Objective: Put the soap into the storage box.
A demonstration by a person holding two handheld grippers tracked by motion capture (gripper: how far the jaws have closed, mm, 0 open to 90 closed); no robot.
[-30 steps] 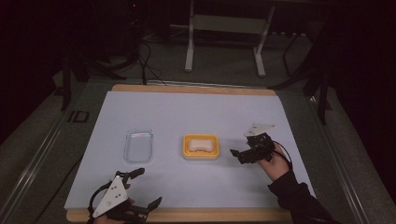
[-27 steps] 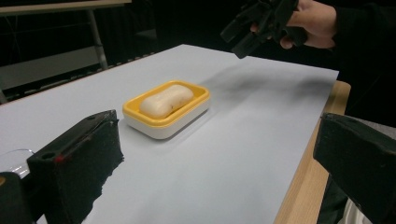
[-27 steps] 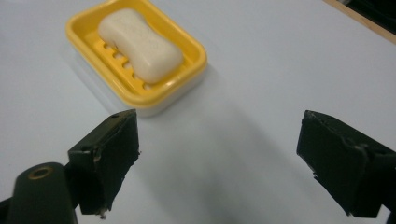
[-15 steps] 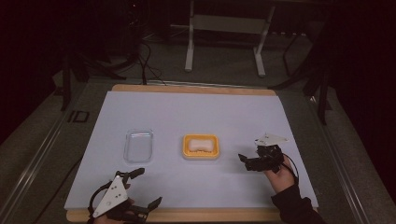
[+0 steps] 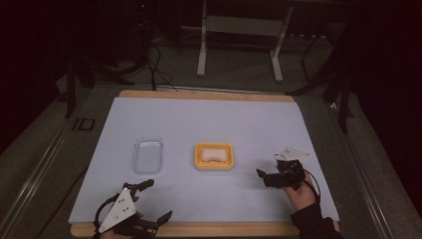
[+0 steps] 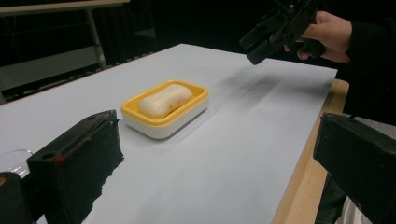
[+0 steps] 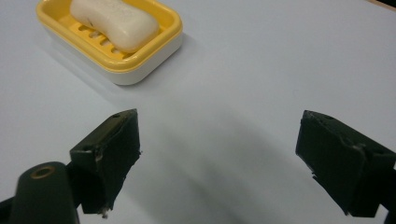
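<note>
A yellow soap dish [image 5: 214, 167] sits mid-table with a white soap bar [image 5: 214, 155] lying in it. My right gripper [image 5: 263, 178] hovers to the dish's right, pointing at it, open and empty. In the right gripper view, the dish [image 7: 140, 60] and soap [image 7: 114, 22] lie ahead at upper left, beyond the spread jaws [image 7: 224, 154]. My left gripper [image 5: 158, 199] rests at the near left edge, open with nothing in it. The left gripper view shows the dish [image 6: 159, 122], the soap [image 6: 164, 99] and the right gripper [image 6: 275, 30] held in a hand.
A clear plastic container [image 5: 148, 155] lies left of the dish. The white mat [image 5: 209, 119] covers a wooden board whose edge [image 5: 224, 230] shows along the near side. A metal stand [image 5: 239, 45] rises beyond the table's far edge.
The right gripper has drawn back from the dish toward the near edge and slightly to the right. The left gripper has stayed put.
</note>
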